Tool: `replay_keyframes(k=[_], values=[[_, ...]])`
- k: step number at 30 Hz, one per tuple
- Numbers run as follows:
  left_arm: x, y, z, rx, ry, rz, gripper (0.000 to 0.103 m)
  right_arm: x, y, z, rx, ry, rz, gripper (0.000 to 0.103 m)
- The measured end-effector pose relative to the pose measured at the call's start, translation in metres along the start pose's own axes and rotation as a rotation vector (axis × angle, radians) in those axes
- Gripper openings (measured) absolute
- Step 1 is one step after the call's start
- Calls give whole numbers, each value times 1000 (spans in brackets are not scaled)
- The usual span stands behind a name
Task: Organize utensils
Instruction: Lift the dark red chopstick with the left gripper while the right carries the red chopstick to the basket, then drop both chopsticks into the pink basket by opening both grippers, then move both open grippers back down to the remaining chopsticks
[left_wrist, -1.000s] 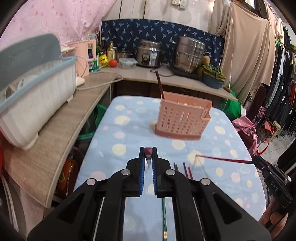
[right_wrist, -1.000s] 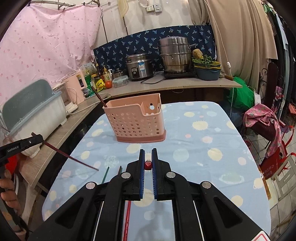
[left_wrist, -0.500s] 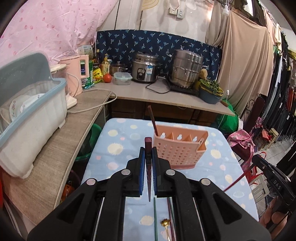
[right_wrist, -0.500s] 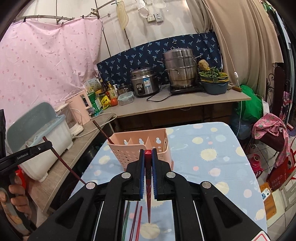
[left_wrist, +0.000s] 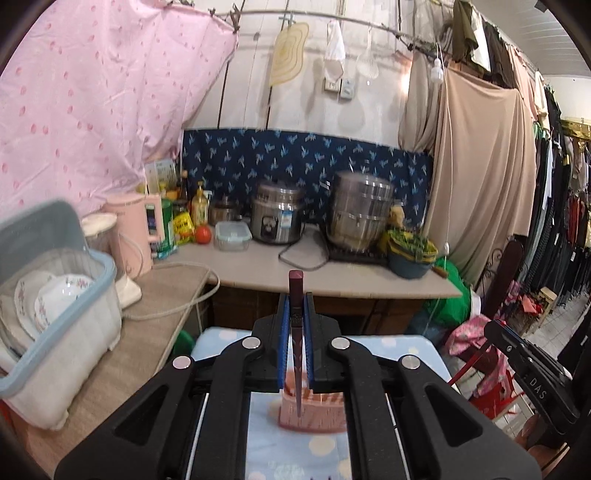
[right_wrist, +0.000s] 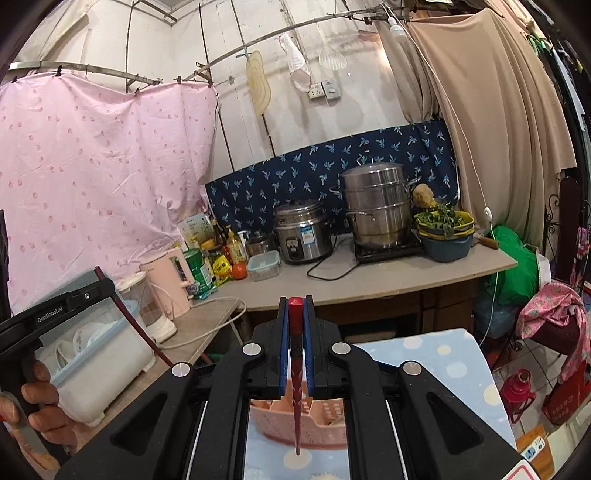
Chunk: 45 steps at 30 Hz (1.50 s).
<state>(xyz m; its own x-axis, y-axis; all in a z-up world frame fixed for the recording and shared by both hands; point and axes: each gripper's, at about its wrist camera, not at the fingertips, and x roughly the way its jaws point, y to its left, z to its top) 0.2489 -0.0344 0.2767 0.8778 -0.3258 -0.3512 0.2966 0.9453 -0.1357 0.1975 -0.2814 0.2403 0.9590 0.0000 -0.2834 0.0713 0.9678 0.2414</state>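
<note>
In the left wrist view my left gripper (left_wrist: 295, 304) is shut on a dark maroon chopstick (left_wrist: 297, 369). The stick stands upright, and its tip hangs over the pink slotted utensil basket (left_wrist: 317, 411) low in the frame. The right wrist view shows my right gripper (right_wrist: 295, 308) shut on a red chopstick (right_wrist: 296, 406), also tip down above the basket (right_wrist: 325, 417). Each gripper appears at the edge of the other's view: the right gripper (left_wrist: 493, 328) with its red stick, and the left gripper (right_wrist: 105, 286) held by a hand (right_wrist: 37, 398).
The basket stands on a table with a blue dotted cloth (right_wrist: 443, 354). A lidded dish box with plates (left_wrist: 55, 332) sits on the left counter. Behind are a pink kettle (left_wrist: 136, 229), a rice cooker (left_wrist: 277, 221), a steamer pot (left_wrist: 360, 214) and a bowl of greens (left_wrist: 410, 251). Clothes hang at right.
Both grippers have risen well above the table and tilted up. The basket has slid to the bottom of both views. Each chopstick now hangs tip down from its jaws.
</note>
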Motion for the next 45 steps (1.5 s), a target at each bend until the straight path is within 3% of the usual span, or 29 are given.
replay_keyframes(k=[8, 17, 27, 28, 29, 30, 32, 45], values=[[45, -9, 16, 1, -32, 9, 7, 44, -6, 26, 47, -44, 12, 7], [106, -10, -25, 14, 78, 16, 7, 96, -8, -15, 25, 72, 2, 7], [130, -5, -51, 17, 143, 13, 9, 121, -16, -48, 12, 158, -18, 8], [130, -6, -52, 23, 146, 21, 11, 119, -17, -49, 13, 157, -24, 13], [130, -6, -53, 27, 148, 29, 26, 118, -17, -48, 14, 154, -26, 14], [129, -5, -54, 26, 147, 35, 49, 115, -18, -48, 16, 151, -25, 16], [123, -3, -55, 18, 125, 51, 65, 109, -19, -48, 19, 142, -25, 20], [69, -2, -62, 64, 130, 94, 65, 39, -11, -54, -4, 122, 1, 34]])
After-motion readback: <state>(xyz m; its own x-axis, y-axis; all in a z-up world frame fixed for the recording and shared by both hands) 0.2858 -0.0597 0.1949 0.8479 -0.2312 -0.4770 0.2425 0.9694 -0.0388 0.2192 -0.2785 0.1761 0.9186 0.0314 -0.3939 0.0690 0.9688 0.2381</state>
